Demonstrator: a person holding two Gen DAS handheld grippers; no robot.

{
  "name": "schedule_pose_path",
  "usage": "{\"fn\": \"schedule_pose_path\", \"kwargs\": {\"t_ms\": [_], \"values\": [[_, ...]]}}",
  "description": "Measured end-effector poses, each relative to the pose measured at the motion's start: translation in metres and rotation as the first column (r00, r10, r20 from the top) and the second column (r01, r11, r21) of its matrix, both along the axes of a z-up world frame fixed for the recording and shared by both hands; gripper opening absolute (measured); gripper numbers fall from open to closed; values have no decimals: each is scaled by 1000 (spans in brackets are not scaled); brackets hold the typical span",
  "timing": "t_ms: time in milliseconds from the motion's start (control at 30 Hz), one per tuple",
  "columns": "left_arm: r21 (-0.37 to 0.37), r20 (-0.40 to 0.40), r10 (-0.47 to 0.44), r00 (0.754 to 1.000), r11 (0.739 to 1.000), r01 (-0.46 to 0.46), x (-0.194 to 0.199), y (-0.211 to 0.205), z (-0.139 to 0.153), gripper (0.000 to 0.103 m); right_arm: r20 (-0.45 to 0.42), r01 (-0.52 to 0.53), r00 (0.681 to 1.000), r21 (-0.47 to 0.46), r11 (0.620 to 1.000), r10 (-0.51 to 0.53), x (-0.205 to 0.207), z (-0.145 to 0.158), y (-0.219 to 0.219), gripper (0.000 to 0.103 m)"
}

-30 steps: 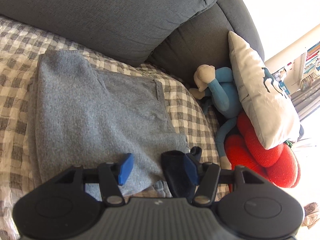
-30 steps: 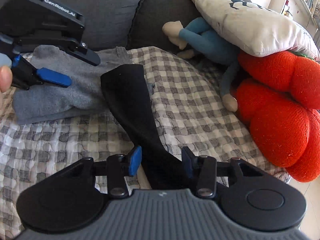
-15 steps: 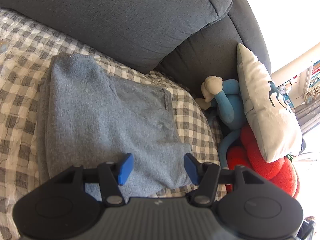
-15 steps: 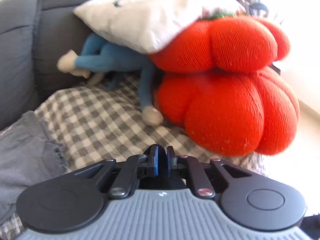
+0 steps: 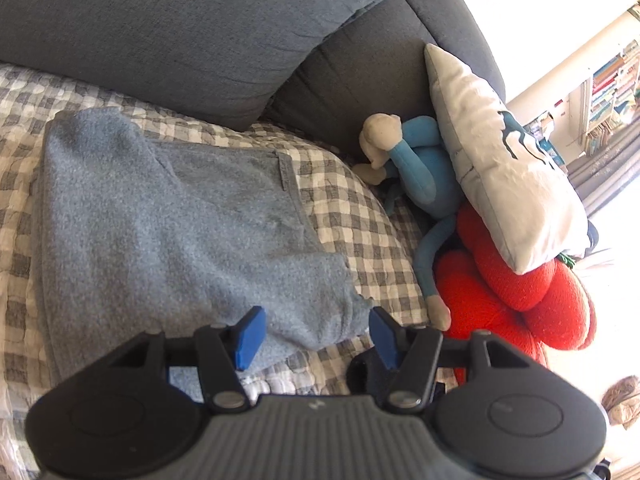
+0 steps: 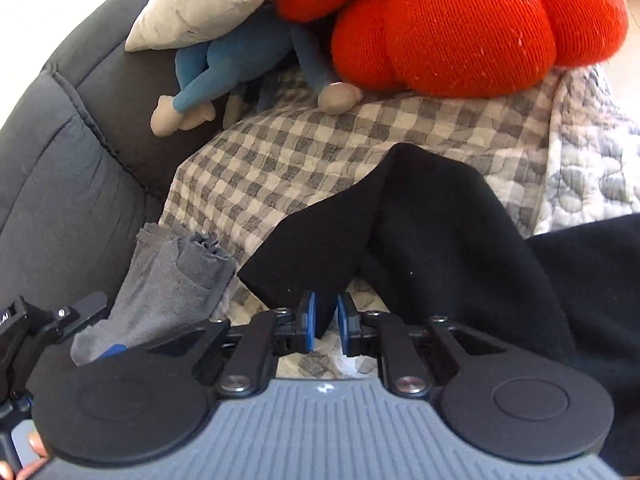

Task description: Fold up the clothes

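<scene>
Right wrist view shows your right gripper narrowed onto a fold of the black garment, which drapes ahead and to the right of the jaws over the checked blanket, pinched at an edge probably so you can drag it flat; its jaws have just been closing; the knit looks thick, matte, limp. Your left gripper stands half open, holding nothing, above the near corner of the folded grey fleece, soft, nubbly, squared off beside the sofa cushion.
</scene>
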State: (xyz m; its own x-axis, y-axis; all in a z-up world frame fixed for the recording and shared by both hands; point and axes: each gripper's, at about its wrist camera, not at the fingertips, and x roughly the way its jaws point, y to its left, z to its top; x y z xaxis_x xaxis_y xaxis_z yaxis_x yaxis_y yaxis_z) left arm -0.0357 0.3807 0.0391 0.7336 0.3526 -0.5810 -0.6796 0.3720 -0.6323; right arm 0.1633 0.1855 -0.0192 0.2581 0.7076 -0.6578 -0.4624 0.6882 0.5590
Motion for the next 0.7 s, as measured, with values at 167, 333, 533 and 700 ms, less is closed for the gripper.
{"fn": "schedule_pose_path", "kwargs": {"t_ms": [167, 333, 533, 700], "values": [[33, -47, -83, 995, 996, 85, 13, -2, -3, 62, 44, 3, 999, 15, 1000, -3, -5, 9, 13, 14], [92, -38, -160, 986, 982, 163, 20, -10, 2, 60, 158, -49, 987, 44, 998, 42, -9, 53, 9, 9], [242, 2, -333, 943, 915, 322, 28, -32, 18, 61, 237, -142, 963, 35, 989, 129, -13, 109, 16, 9], [381, 38, -436, 899, 838, 390, 27, -51, 32, 64, 271, -199, 944, 20, 980, 186, -21, 132, 24, 9]]}}
